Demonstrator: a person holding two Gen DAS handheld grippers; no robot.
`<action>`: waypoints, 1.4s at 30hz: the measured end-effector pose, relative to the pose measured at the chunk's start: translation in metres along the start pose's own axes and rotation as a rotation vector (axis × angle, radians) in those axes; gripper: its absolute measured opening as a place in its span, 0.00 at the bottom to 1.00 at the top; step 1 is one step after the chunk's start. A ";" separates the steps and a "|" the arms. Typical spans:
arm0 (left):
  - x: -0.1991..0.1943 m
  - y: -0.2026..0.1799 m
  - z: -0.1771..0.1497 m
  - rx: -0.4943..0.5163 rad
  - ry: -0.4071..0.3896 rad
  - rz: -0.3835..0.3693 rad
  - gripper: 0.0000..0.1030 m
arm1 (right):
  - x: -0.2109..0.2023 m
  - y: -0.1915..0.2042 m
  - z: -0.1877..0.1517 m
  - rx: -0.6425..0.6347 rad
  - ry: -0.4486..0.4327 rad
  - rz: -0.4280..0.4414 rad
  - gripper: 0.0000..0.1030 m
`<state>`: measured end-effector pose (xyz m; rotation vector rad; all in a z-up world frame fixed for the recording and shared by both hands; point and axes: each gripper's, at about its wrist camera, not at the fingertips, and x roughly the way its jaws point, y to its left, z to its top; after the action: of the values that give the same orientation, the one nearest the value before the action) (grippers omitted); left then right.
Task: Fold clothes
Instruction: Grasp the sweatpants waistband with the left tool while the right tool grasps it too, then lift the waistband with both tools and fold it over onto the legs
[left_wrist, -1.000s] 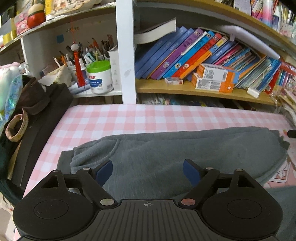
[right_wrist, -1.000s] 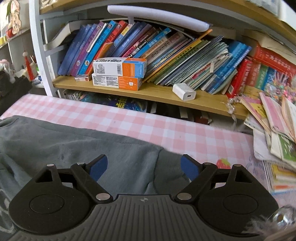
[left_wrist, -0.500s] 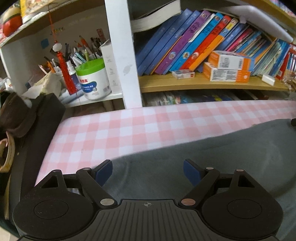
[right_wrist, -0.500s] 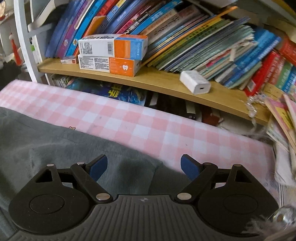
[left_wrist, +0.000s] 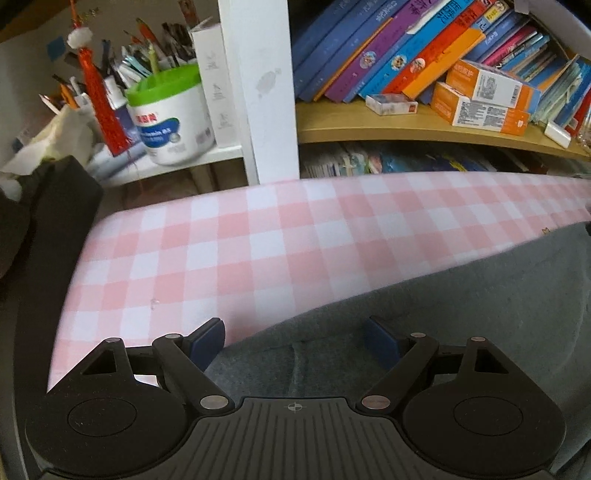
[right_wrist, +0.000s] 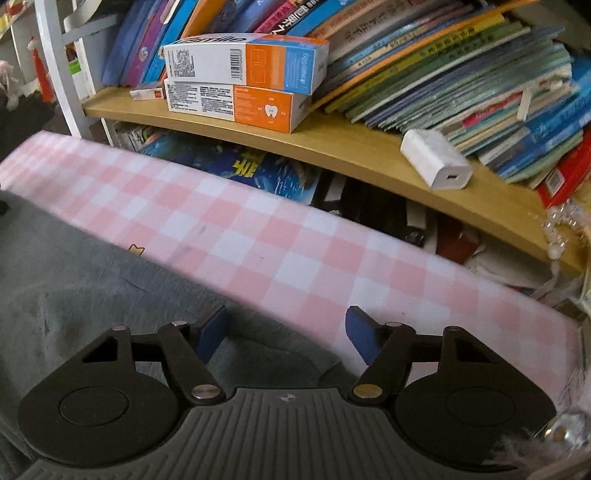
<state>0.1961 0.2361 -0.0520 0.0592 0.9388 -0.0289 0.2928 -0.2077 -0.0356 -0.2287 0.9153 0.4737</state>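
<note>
A grey fleece garment (left_wrist: 461, 302) lies on the pink-and-white checked table cover (left_wrist: 258, 236). In the left wrist view it fills the lower right, its far edge running up to the right. My left gripper (left_wrist: 293, 341) is open, low over the garment's left end, with cloth between its blue pads. In the right wrist view the garment (right_wrist: 74, 280) fills the lower left. My right gripper (right_wrist: 284, 332) is open over the garment's right end, on the checked cover (right_wrist: 295, 258). Neither holds anything.
A bookshelf stands right behind the table: leaning books (left_wrist: 388, 48), orange-and-white boxes (right_wrist: 240, 85), a white charger (right_wrist: 436, 158). A green-lidded tub (left_wrist: 170, 114) and pens stand at the left. A dark bag (left_wrist: 44, 206) lies past the table's left edge.
Both grippers have moved forward and down toward the shelf. The garment's far edge now lies nearer the grippers and the shelf looms larger. Both stay open.
</note>
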 end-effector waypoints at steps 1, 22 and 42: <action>0.000 0.001 -0.001 -0.007 0.000 -0.009 0.83 | 0.000 -0.002 -0.001 0.016 0.002 0.010 0.65; -0.015 -0.006 -0.003 0.047 0.033 -0.031 0.29 | -0.011 -0.002 -0.012 0.080 -0.008 0.060 0.14; -0.159 -0.041 -0.052 -0.006 -0.349 -0.023 0.18 | -0.153 0.052 -0.071 0.061 -0.348 -0.143 0.11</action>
<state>0.0586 0.1985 0.0443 0.0362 0.5909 -0.0556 0.1382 -0.2354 0.0457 -0.1485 0.5683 0.3388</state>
